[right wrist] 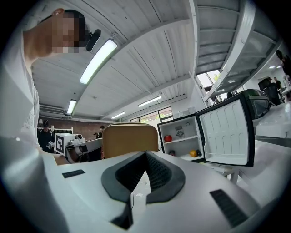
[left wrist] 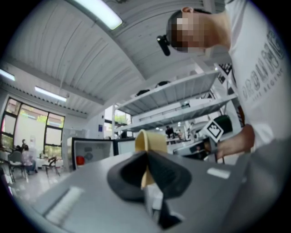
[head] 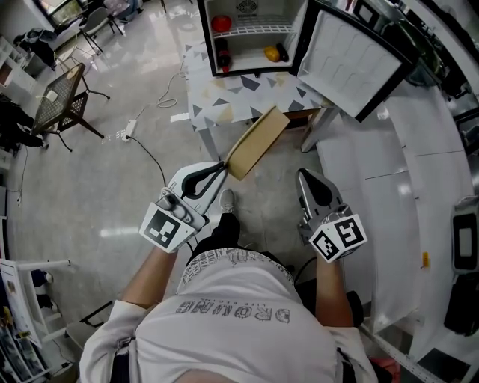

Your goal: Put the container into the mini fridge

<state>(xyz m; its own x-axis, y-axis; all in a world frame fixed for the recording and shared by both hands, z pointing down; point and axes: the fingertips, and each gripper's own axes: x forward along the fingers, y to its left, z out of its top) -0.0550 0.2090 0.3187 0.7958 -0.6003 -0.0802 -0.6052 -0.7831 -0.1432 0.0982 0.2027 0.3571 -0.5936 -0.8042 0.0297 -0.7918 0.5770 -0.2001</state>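
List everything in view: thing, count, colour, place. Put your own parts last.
container: one, tan, held aloft above the floor
table: one, white-grey patterned, ahead
mini fridge: one, black, white inside, door open, on the table
red item: one, upper fridge shelf
yellow item: one, lower fridge shelf
chair: one, dark mesh, floor at far left
left gripper: white, black jaws, shut on the container
right gripper: same colours, jaws together, empty
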